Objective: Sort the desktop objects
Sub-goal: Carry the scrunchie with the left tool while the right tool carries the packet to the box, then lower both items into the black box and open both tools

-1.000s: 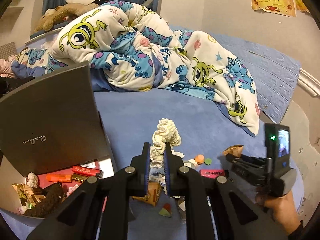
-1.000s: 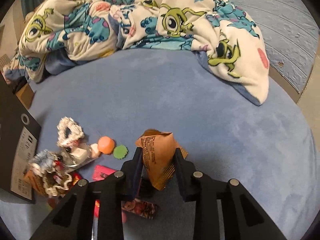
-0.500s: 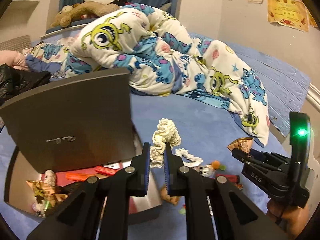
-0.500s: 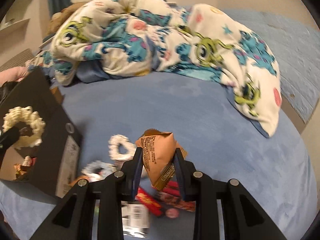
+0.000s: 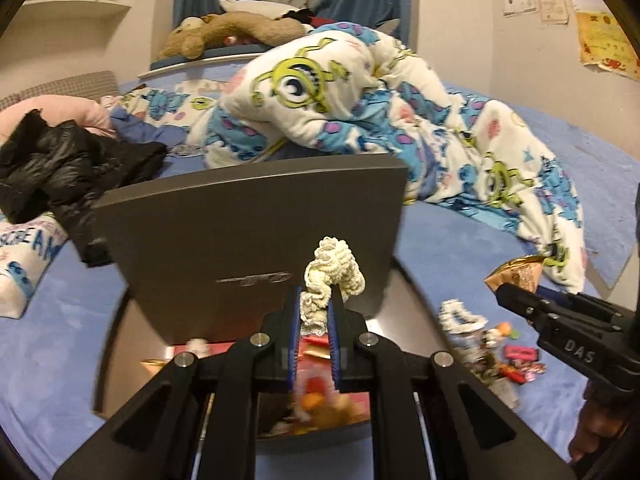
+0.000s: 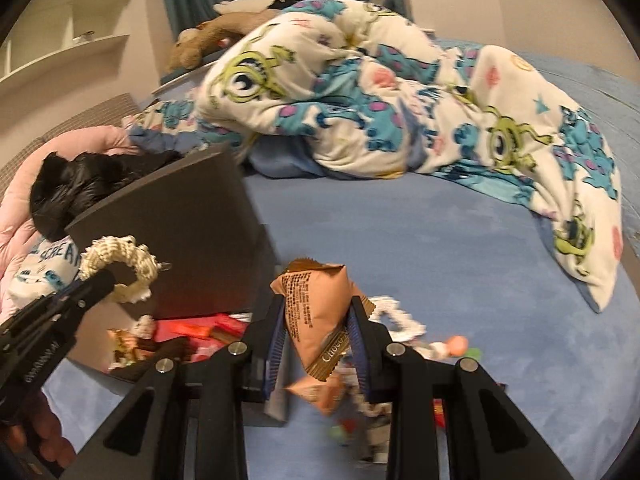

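Note:
My left gripper (image 5: 315, 306) is shut on a cream knitted scrunchie (image 5: 334, 276) and holds it over the open dark grey box (image 5: 248, 240), whose lid stands upright behind. The scrunchie also shows in the right wrist view (image 6: 120, 268). My right gripper (image 6: 318, 322) is shut on a brown snack packet (image 6: 316, 312), held above the bed to the right of the box (image 6: 192, 240). The packet shows in the left wrist view (image 5: 518, 274) too. The box holds red wrappers and other small items (image 6: 188, 330).
A pile of loose small items (image 5: 492, 354) lies on the blue bedsheet right of the box, with a white scrunchie (image 6: 394, 316) and an orange piece (image 6: 456, 345). A cartoon-print duvet (image 5: 360, 104) lies behind. A black jacket (image 5: 68, 164) lies at the left.
Both grippers have swung left with their loads. The left gripper with the scrunchie is now over the box. The right gripper with the packet has come closer to the box.

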A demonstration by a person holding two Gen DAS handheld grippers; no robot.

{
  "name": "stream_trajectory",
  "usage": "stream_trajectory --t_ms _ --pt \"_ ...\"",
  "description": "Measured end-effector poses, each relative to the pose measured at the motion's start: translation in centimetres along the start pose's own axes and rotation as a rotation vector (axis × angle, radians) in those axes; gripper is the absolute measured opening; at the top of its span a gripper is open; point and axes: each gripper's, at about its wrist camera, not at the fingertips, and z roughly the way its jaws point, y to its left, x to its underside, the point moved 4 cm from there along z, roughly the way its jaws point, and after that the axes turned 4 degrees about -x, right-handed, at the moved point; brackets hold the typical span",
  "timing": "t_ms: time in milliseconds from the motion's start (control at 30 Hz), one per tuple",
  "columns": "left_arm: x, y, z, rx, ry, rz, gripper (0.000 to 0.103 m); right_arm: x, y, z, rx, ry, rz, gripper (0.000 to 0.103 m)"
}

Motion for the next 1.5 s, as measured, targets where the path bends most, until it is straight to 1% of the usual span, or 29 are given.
stream_trajectory --t_ms 167,300,467,567,800,1000,1233,1333,1400,1433,1467,1500 --pt "0.7 3.4 -0.1 -0.036 0.008 -0.029 0.012 0.2 5.0 0.7 -0.05 0.023 -0.075 0.03" --pt "1.3 5.1 0.1 -0.047 0.019 -0.046 0.012 0.2 8.5 1.5 -0.096 0.026 -0.081 0.03" --pt "2.0 6.1 0.6 -0.066 0.035 -0.042 0.012 1.5 11.8 3.4 -0.129 0.072 -0.085 0.03" --pt "2.5 6.5 0.9 -0.072 0.047 -0.044 0.012 2.2 13.0 4.5 -0.138 0.096 -0.094 0.03" --pt "3.1 7.2 1.6 -0.071 0.071 -0.067 0.012 3.3 14.4 6.1 -0.142 0.134 -0.1 0.03" --pt "3.8 7.2 2.7 -0.079 0.099 -0.064 0.013 3.7 14.6 6.4 -0.137 0.148 -0.098 0.031" --pt "3.8 7.5 2.7 -0.085 0.097 -0.077 0.013 3.7 14.5 6.4 -0.134 0.147 -0.093 0.03" --pt "3.7 7.7 2.5 -0.093 0.079 -0.083 0.014 3.7 14.3 6.5 -0.131 0.148 -0.089 0.03" --pt "3.7 7.8 2.5 -0.096 0.08 -0.085 0.016 3.7 14.3 6.5 -0.13 0.149 -0.088 0.03" --pt "3.7 7.9 2.5 -0.098 0.081 -0.085 0.02 3.8 14.3 6.5 -0.131 0.15 -0.088 0.03" --pt "3.7 7.9 2.5 -0.099 0.082 -0.086 0.028 3.8 14.3 6.6 -0.129 0.151 -0.089 0.03" --pt "3.7 8.0 2.5 -0.099 0.084 -0.086 0.032 3.9 14.3 6.6 -0.126 0.152 -0.093 0.03"
